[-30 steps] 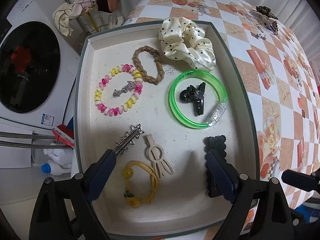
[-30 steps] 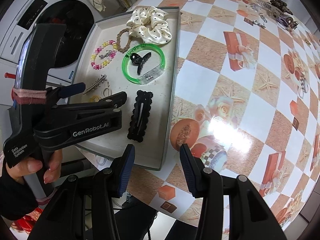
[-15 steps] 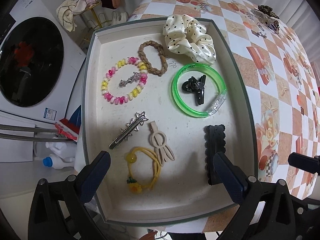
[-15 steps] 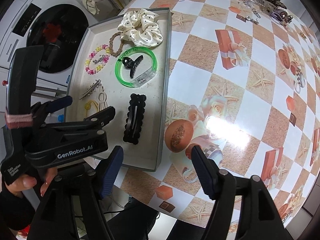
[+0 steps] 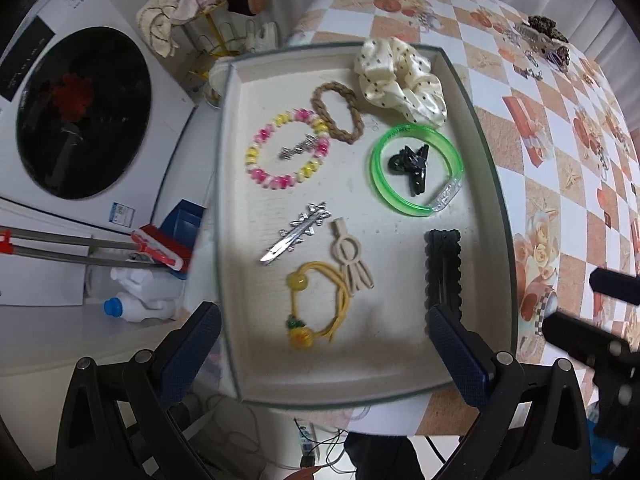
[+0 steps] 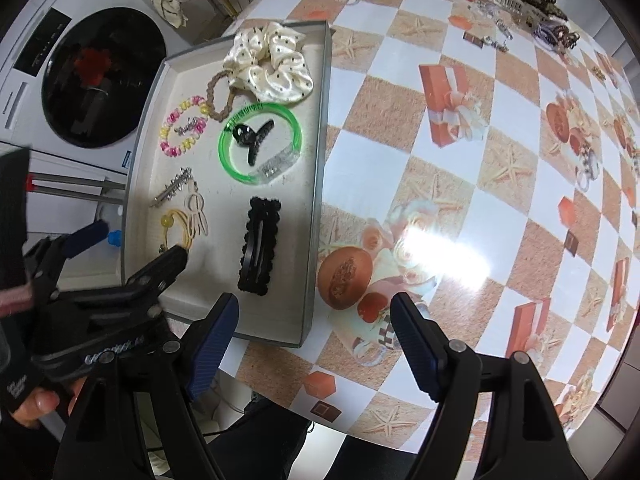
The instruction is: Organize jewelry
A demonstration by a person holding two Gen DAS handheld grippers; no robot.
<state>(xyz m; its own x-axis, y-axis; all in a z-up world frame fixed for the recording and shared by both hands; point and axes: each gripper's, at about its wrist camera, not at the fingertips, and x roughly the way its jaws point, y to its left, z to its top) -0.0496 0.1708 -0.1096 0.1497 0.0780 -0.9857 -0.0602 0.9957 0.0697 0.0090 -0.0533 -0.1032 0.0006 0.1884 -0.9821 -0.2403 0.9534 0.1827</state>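
Note:
A grey-rimmed tray (image 5: 505,240) at the table's left edge holds a cream dotted scrunchie (image 5: 400,80), a brown braided band (image 5: 337,111), a pink-yellow bead bracelet (image 5: 288,148), a green bangle (image 5: 416,170) around a black claw clip (image 5: 412,164), a silver barrette (image 5: 298,232), a beige clip (image 5: 352,256), a yellow hair tie (image 5: 320,300) and a black scalloped clip (image 5: 443,268). My left gripper (image 5: 326,354) is open and empty above the tray's near end. My right gripper (image 6: 314,344) is open and empty over the table just right of the tray (image 6: 320,184).
More jewelry and clips lie in a pile at the table's far right corner (image 6: 532,12). A washing machine (image 5: 80,112) stands left of the table, with a bottle (image 5: 136,300) and a mop (image 5: 156,246) on the floor. The checked tablecloth (image 6: 480,184) spreads right.
My left gripper has let go of the silver barrette, opened wide and pulled back from the tray. My right gripper has opened wider and drawn back too.

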